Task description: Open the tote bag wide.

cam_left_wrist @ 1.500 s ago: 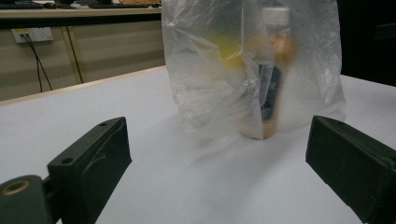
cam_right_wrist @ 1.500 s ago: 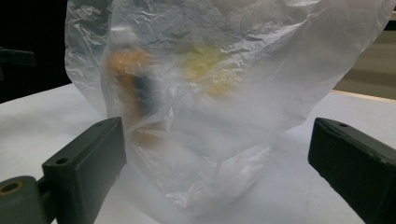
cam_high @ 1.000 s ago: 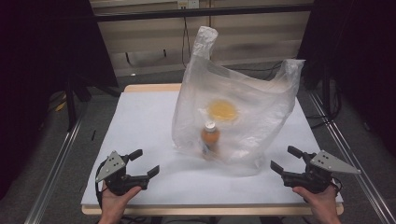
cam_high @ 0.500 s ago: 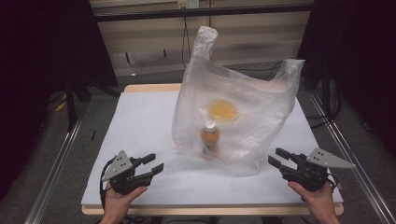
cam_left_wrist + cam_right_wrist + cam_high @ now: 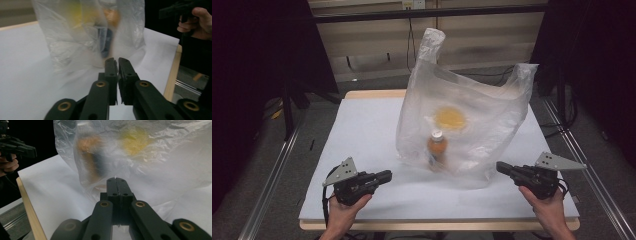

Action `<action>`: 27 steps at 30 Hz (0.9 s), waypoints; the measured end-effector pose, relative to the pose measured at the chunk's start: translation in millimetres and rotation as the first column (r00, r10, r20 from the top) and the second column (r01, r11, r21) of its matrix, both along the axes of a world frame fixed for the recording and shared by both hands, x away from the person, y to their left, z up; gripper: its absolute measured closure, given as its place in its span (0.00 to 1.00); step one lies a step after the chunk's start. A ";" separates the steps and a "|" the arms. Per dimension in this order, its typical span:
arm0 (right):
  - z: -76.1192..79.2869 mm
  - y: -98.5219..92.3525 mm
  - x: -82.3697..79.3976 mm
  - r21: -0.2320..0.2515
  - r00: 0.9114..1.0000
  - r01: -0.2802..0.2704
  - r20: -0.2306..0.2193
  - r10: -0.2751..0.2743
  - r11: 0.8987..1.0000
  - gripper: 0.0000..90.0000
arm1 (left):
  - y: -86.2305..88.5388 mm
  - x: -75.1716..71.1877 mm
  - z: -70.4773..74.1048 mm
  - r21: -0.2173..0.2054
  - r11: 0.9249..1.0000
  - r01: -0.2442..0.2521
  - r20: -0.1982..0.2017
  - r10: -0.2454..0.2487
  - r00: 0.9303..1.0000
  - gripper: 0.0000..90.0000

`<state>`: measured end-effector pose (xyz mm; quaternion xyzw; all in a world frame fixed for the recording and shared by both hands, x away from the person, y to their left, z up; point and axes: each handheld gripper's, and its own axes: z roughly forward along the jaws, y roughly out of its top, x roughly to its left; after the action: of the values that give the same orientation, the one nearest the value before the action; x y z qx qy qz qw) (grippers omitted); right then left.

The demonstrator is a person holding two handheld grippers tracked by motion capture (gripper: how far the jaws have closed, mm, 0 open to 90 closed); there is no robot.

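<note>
A white-topped table (image 5: 362, 130) with a pale wooden edge is standing in the middle of the room, on a grey floor (image 5: 307, 150). Metal rails (image 5: 272, 172) are running along the floor on the left and right of the table. Dark curtains (image 5: 257, 60) are hanging at both sides, leaving those parts in shadow. At the far side, a light panelled wall (image 5: 482, 30) is showing behind a dark horizontal bar (image 5: 432, 12), with cables hanging down it
</note>
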<state>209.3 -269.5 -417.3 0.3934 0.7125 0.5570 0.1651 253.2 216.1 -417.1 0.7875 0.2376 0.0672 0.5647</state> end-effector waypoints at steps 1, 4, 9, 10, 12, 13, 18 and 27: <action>3.2 1.9 3.0 -0.008 1.000 -0.006 -0.013 0.006 1.000 1.00 | -3.4 0.7 2.2 0.001 1.000 0.014 -0.014 -0.014 1.000 0.99; 6.8 5.7 6.5 -0.005 0.999 -0.025 -0.028 0.025 1.000 1.00 | -9.1 3.3 5.1 0.000 0.999 0.032 -0.028 -0.032 0.999 1.00; 16.6 12.1 14.2 -0.015 0.999 -0.037 -0.022 0.037 0.999 1.00 | -19.6 8.5 12.5 0.061 0.998 0.036 -0.002 -0.035 0.999 1.00; 18.3 12.8 15.5 -0.017 0.999 -0.044 -0.022 0.044 0.999 1.00 | -24.5 10.6 15.4 0.084 0.996 0.042 0.010 -0.043 0.999 1.00; 20.4 13.8 17.4 -0.017 0.999 -0.048 -0.020 0.047 0.999 1.00 | -27.0 12.0 17.5 0.108 0.993 0.042 0.027 -0.045 0.999 1.00; 25.1 15.5 21.3 -0.018 0.998 -0.060 -0.015 0.060 0.998 1.00 | -30.8 15.1 19.6 0.085 0.995 0.049 0.014 -0.050 0.999 1.00; 31.7 18.2 27.3 -0.017 0.998 -0.067 -0.006 0.067 0.998 1.00 | -35.2 23.4 25.7 0.056 0.997 0.053 0.010 -0.054 0.998 1.00; 61.3 19.0 41.7 -0.010 0.997 -0.066 0.029 0.067 0.998 1.00 | -48.4 44.9 56.0 0.022 0.999 0.049 0.038 -0.050 0.998 1.00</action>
<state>251.0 -250.5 -356.1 0.3604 0.7253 0.5646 0.1589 298.1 167.8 -361.1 0.7976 0.2064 0.0709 0.5624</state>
